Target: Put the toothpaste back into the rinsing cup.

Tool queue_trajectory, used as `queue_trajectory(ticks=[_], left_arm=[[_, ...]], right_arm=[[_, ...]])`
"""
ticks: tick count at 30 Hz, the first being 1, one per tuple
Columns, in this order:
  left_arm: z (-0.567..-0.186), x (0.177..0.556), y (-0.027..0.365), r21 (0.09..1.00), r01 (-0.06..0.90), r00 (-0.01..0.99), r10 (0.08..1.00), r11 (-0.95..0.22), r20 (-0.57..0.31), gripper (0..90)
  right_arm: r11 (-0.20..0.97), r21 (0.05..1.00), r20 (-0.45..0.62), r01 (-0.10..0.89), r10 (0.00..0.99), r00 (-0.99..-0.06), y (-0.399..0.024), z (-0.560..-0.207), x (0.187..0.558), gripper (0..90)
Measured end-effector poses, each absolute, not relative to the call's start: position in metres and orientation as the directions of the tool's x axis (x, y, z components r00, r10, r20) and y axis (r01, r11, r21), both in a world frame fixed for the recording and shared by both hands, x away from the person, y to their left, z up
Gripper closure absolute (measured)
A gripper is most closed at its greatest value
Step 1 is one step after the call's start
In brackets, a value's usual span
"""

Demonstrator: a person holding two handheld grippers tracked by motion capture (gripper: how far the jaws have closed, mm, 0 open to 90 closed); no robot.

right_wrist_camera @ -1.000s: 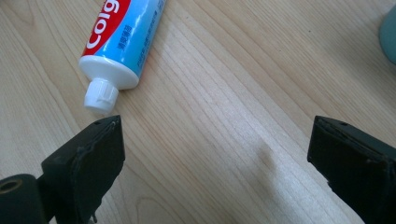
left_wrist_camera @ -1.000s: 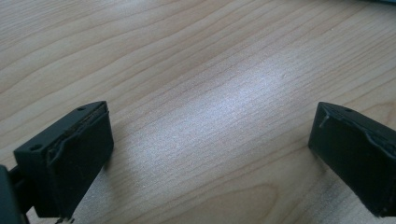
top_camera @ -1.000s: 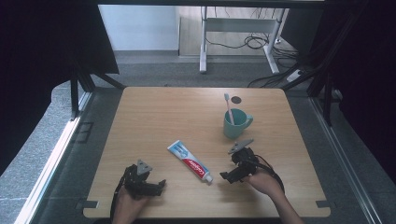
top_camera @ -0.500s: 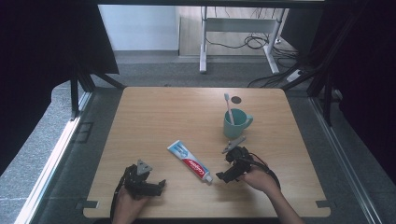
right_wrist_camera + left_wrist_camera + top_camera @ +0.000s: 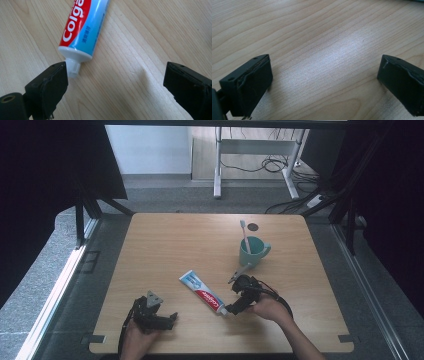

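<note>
- We hold our right gripper [image 5: 231, 309] low at the cap end of the toothpaste tube [image 5: 201, 291], jaws spread wide and gripping nothing; in the right gripper view one jaw sits just beside the white cap [image 5: 73, 68].
- The tube lies flat near the table's [image 5: 165, 245] middle, on the near-left side of the teal cup [image 5: 252, 252] that holds a toothbrush [image 5: 244, 233].
- To grip well, we should probably shift sideways so the tube sits between both jaws, then close gently on its firm shoulder.
- Our left gripper [image 5: 170, 320] rests wide open and empty at the near left edge.
</note>
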State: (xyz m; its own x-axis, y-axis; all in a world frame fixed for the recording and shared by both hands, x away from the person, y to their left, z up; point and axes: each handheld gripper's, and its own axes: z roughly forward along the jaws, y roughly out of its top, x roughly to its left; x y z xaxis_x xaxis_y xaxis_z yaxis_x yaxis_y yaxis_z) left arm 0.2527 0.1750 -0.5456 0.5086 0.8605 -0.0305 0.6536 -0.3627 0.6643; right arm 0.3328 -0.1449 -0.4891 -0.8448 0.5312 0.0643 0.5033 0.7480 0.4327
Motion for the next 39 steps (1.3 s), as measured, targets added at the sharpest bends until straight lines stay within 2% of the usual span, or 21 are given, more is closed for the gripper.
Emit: queue_trajectory(ticks=[11, 39], left_arm=[[-0.546, 0.253, 0.175, 0.664, 0.654, 0.508, 0.861, -0.362, -0.031, 0.0], [-0.546, 0.253, 0.175, 0.664, 0.653, 0.509, 0.860, -0.364, -0.030, 0.0]], right_arm=[[0.772, 0.375, 0.098, 0.512, 0.517, -0.850, -0.124, -0.491, 0.342, 6.3], [0.805, 0.255, 0.106, 0.536, 0.528, -0.843, -0.064, -0.492, 0.364, 23.1]])
